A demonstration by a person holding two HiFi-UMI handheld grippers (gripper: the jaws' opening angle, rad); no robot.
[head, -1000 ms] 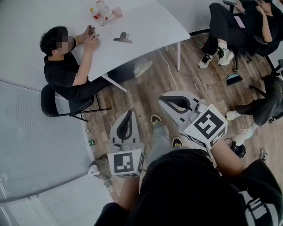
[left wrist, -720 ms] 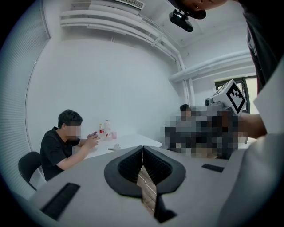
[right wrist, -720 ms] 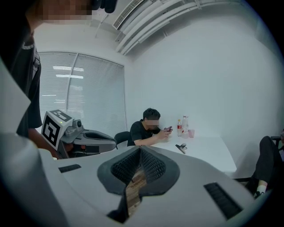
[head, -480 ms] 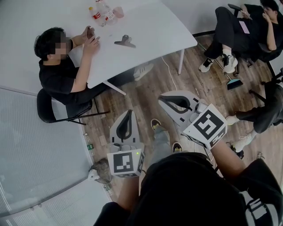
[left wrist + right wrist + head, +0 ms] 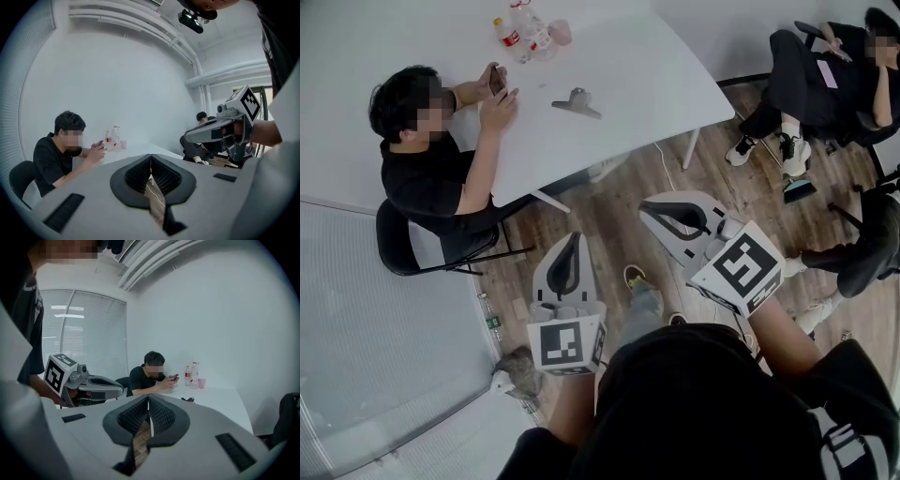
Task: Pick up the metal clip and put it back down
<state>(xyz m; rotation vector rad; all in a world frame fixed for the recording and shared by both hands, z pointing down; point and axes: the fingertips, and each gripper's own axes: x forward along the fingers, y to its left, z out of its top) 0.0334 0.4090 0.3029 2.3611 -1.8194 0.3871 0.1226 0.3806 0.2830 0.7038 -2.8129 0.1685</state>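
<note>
Grey metal clip (image 5: 577, 102) lying on the white table (image 5: 661, 66), well apart from your grippers. Your left gripper (image 5: 575, 239) and right gripper (image 5: 649, 212), over the brown wooden floor (image 5: 605, 220), each hold their jaws together on nothing.

Metal clip (image 5: 577, 101) flat on white table (image 5: 675, 66)

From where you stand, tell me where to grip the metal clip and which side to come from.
Probably take the clip by its raised hump, which stands proud of the table; its flat tapered end lies too low. Come from the near edge: the seated person and bottles crowd the far left side.
</note>
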